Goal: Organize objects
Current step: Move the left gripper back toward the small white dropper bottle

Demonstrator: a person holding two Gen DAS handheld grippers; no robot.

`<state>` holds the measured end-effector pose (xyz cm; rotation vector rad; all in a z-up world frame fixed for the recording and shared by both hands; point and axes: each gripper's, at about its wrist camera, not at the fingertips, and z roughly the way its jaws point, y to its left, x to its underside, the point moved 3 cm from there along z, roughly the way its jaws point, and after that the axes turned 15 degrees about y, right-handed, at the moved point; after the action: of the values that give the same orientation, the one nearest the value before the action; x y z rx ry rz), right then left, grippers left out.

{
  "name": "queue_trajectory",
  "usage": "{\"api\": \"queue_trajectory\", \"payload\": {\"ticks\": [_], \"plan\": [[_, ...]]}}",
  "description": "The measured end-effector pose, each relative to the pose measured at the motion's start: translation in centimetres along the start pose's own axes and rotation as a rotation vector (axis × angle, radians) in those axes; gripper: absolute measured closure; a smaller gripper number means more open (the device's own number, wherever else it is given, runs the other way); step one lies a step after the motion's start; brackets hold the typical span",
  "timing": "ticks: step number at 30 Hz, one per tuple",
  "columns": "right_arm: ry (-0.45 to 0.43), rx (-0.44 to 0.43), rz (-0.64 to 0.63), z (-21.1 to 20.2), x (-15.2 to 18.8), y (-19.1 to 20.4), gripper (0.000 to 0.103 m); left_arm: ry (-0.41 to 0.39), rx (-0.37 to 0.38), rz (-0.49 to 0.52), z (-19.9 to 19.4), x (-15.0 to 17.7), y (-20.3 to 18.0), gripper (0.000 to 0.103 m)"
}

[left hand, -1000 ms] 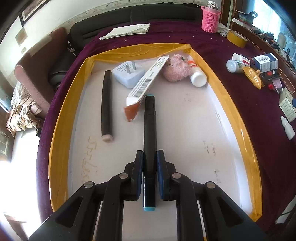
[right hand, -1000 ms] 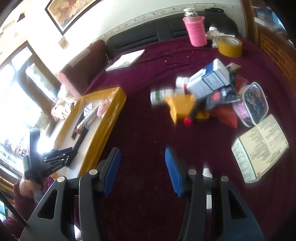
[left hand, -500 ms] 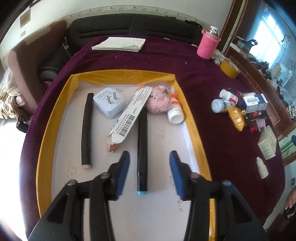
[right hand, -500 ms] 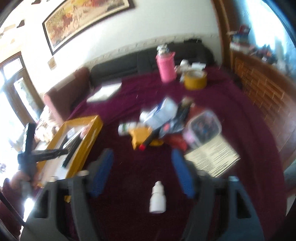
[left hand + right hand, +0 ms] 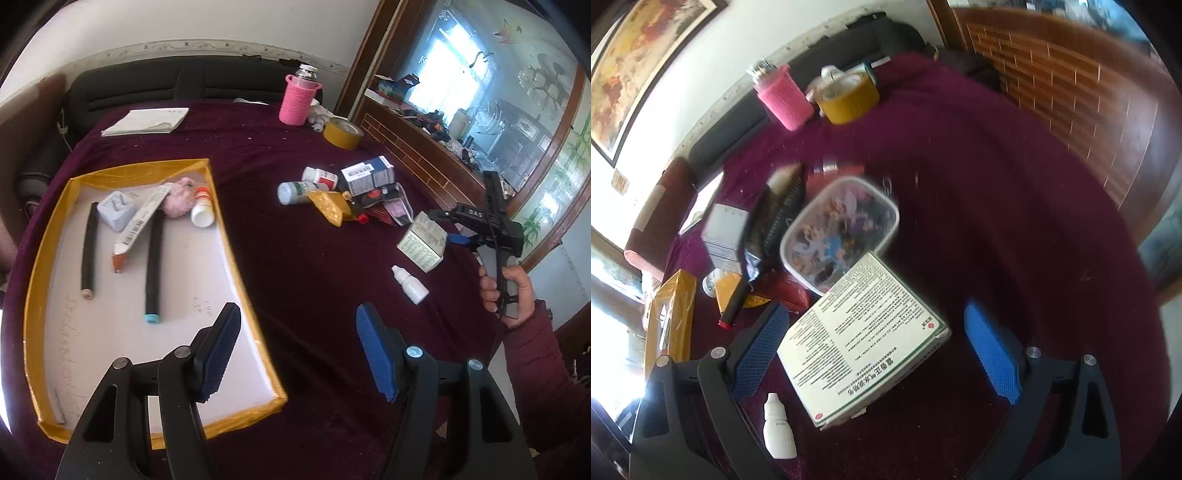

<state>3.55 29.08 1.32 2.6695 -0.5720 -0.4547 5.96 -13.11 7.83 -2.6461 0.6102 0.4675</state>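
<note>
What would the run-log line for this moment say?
left gripper: jaws opening, nothing between | marker: lying in tray | right gripper: jaws wide around white box, pads clear of it

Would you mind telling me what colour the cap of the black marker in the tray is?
Light blue, clearest in the left wrist view: marker.

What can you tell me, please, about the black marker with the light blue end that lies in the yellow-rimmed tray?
The black marker is a long, slim stick, matte black and plastic-looking, with a light blue cap at its near end. It lies flat on the white floor of the yellow-rimmed tray, pointing lengthwise away from the camera. Its far end runs up under the tip of a white barcoded box, beside a pink fluffy item. No jaws touch it.
</note>
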Motion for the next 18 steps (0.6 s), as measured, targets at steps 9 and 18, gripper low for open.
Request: {"api": "queue_trajectory", "payload": {"ticks": [9,18], "plan": [[-0.032,-0.086,-0.146,-0.3,2.1,3.2,0.006,0.116,0.088,0.03,6.4,-1.5,-8.2,0.044],[-0.081,-0.083,-0.096,-2.7,3.8,0.0,0.006,0.16,0.061,0.039,14.2,-4.9,-14.4,0.044]]}}
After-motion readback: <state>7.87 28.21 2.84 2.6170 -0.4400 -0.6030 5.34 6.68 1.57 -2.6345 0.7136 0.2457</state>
